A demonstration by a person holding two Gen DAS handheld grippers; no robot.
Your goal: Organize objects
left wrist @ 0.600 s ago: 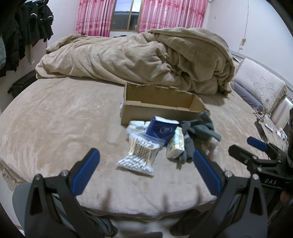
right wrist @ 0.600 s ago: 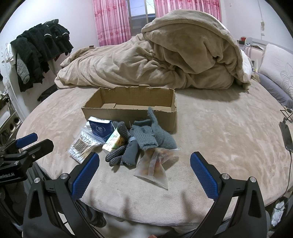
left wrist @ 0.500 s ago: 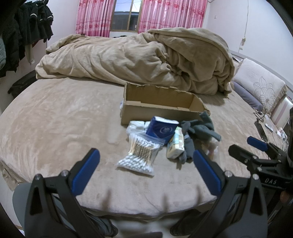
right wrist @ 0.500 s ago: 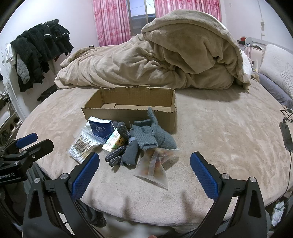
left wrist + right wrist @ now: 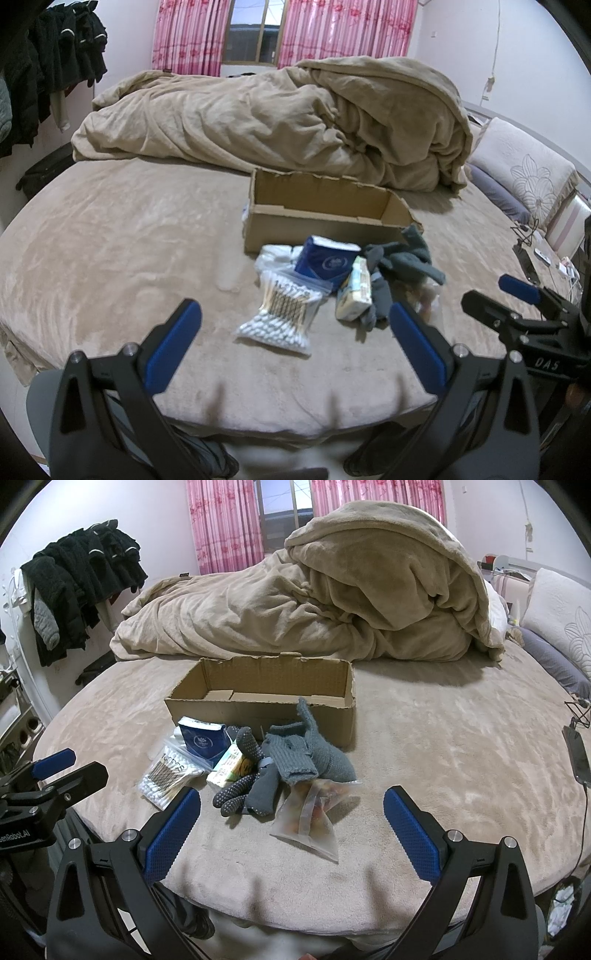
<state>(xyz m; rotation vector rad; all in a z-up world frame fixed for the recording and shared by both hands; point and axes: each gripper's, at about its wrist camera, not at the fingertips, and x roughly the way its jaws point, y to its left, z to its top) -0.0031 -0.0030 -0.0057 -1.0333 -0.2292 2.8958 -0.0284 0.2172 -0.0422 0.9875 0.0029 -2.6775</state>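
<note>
Duvet (image 5: pixel 332 602) heaped behind cardboard box (image 5: pixel 266 709); gloves (image 5: pixel 295 760) in front.

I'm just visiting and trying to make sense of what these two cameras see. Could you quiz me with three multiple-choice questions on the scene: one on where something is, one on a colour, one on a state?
1. Where does the cardboard box sit relative to the pile of small items?
A. Behind it, toward the blanket
B. On the floor
C. On top of the pile

2. What colour is the tissue pack beside the cotton swab bag?
A. Red
B. Dark blue
C. Yellow

3. What state is the right gripper in?
A. Shut on a glove
B. Shut on nothing
C. Open, holding nothing

Answers:
1 A, the box lies between the pile and the blanket.
2 B, its wrapper is dark blue with a white emblem.
3 C, its blue pads stand wide apart above the bed.
</note>
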